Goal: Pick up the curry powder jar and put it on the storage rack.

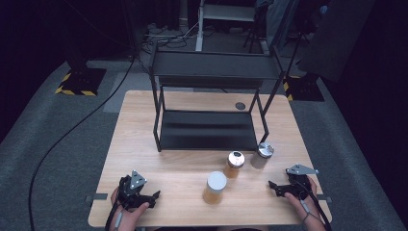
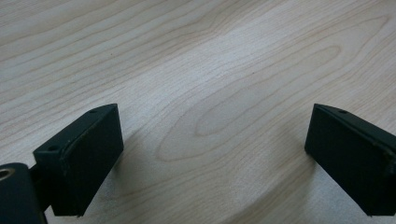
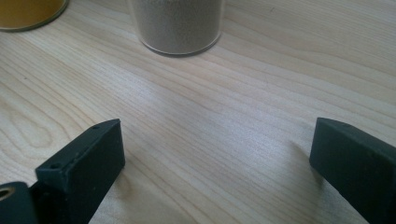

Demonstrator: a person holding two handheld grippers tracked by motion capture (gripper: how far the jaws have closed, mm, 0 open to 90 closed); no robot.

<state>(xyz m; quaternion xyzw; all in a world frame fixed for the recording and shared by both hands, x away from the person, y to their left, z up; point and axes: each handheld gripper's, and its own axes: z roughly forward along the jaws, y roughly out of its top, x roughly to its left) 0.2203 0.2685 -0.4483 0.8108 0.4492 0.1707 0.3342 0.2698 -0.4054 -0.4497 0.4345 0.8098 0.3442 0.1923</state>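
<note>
Three jars stand on the wooden table (image 1: 144, 144) in front of a black two-level rack (image 1: 207, 130). The nearest jar (image 1: 214, 187) has a white lid and amber contents. Behind it is an amber jar with a silver lid (image 1: 234, 164), and to its right a grey-filled jar with a silver lid (image 1: 261, 155). My left gripper (image 1: 153, 197) rests at the near left edge, open over bare wood (image 2: 210, 116). My right gripper (image 1: 273, 186) lies at the near right, open, with the base of the grey-filled jar (image 3: 177, 25) ahead of its jaws and an amber jar's base (image 3: 28, 11) at the far left.
The rack has a lower shelf (image 1: 207, 131) and an upper shelf (image 1: 214, 65). A small dark round spot (image 1: 240, 106) lies on the table behind the rack. Cables (image 1: 72, 130) run over the grey floor to the left. Dark stands are at the back.
</note>
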